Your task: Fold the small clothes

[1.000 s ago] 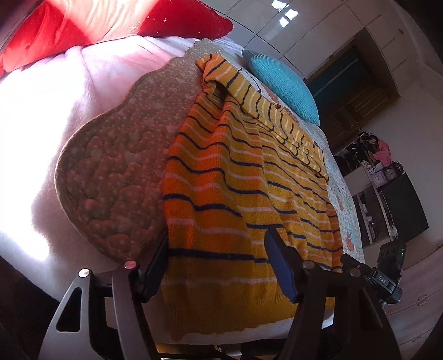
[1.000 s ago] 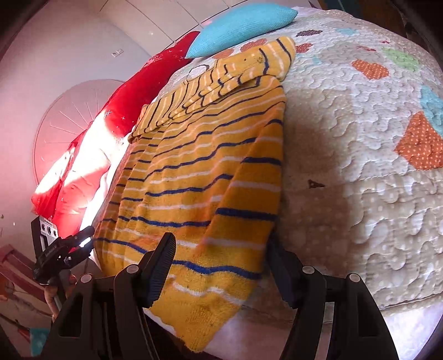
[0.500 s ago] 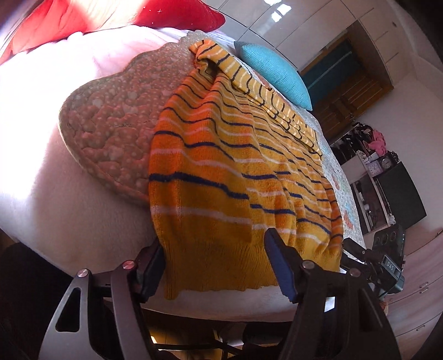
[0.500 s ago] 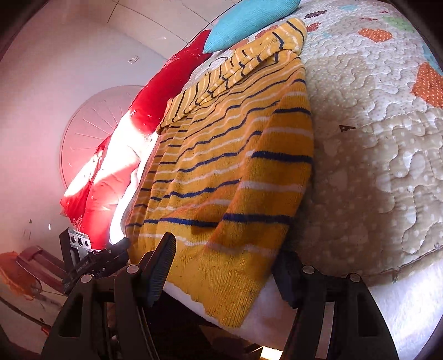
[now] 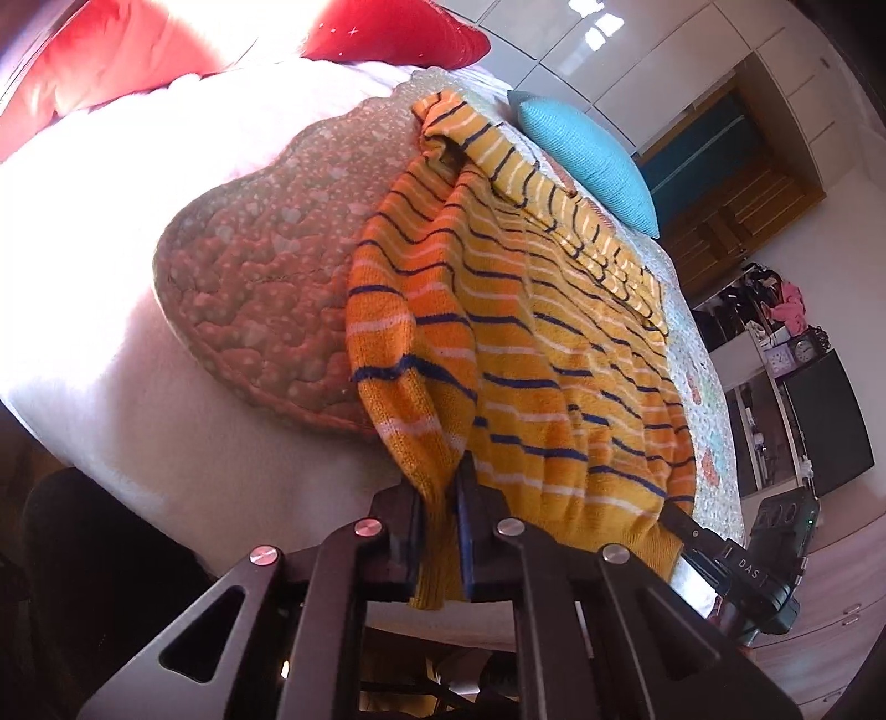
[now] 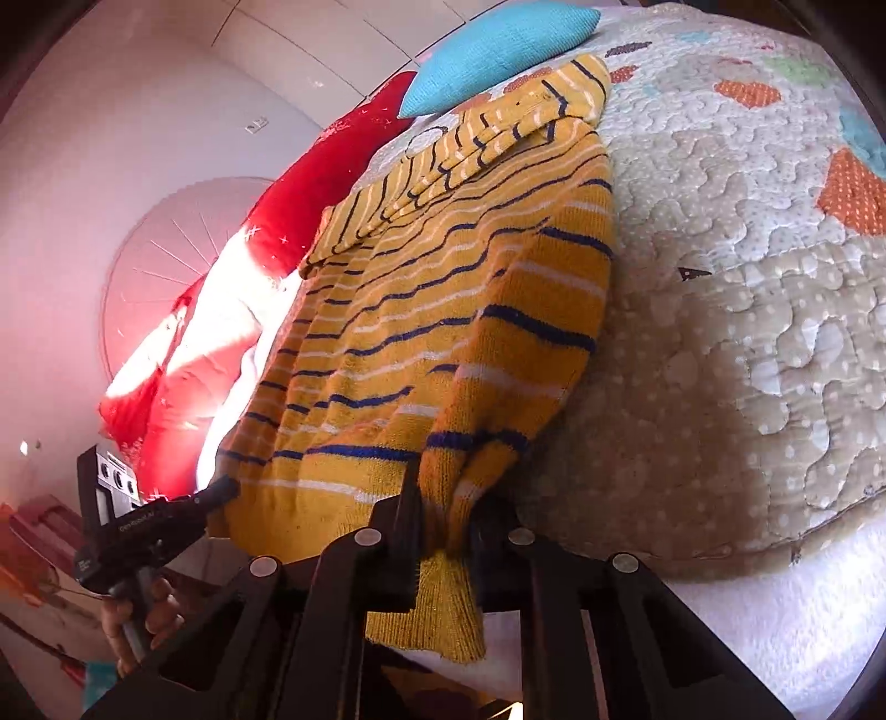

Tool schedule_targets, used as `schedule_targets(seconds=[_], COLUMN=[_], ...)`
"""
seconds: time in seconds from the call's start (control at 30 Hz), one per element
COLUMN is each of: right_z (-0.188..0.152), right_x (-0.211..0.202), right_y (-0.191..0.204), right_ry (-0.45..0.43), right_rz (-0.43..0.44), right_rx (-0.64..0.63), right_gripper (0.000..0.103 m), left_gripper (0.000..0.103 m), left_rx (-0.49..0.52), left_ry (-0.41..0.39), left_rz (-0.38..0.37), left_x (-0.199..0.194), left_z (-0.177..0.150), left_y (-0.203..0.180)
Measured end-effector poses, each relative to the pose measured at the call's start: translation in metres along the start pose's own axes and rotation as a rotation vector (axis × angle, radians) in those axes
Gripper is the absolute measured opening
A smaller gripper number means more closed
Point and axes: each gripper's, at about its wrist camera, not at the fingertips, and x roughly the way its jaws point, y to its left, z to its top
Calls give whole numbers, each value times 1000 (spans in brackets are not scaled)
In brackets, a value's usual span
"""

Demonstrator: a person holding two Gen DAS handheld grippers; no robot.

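A yellow-orange knitted sweater (image 5: pixel 554 332) with navy and white stripes lies on the bed, its hem hanging over the near edge. My left gripper (image 5: pixel 440 531) is shut on the hem at the sweater's left corner, the cloth bunched between the jaws. My right gripper (image 6: pixel 448 531) is shut on the hem at the sweater's (image 6: pixel 443 310) right corner. The sleeves lie folded across the far end. The right gripper also shows in the left wrist view (image 5: pixel 720 559), and the left gripper in the right wrist view (image 6: pixel 155 526).
The bed carries a quilted patchwork cover (image 6: pixel 747 332) over a white sheet (image 5: pixel 111 277). A turquoise pillow (image 5: pixel 587 155) and red pillows (image 5: pixel 138 50) lie at the far end. Wooden cupboards and a dark screen (image 5: pixel 819 421) stand beyond the bed.
Both grippers were open astride the hem and have closed on it. The hem corners are now bunched and lifted a little off the bed edge.
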Motion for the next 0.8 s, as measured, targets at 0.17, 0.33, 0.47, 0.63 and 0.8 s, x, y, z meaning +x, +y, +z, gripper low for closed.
schedule_targets(seconds=[0.17, 0.33, 0.47, 0.63, 0.8], right_z=[-18, -46, -46, -34, -34], right_x=[-45, -72, -74, -82, -71], right_y=[-6, -16, -20, -23, -24], right_ry=[-1, -2, -15, -62, -46], right_rz=[108, 74, 7, -88, -101], right_rx=[37, 38, 12, 4, 5], right_gripper=[11, 6, 9, 51, 56], left_gripper=[7, 5, 5, 7, 41], left_rx=[97, 110, 38, 8, -90], left_ry=[-47, -19, 18, -31, -87], left_rz=[-28, -27, -11, 37, 77], left_x=[-44, -52, -36, -44, -51], left_z=[-17, -45, -46, -43, -40], left_y=[-33, -33, -10, 7, 35])
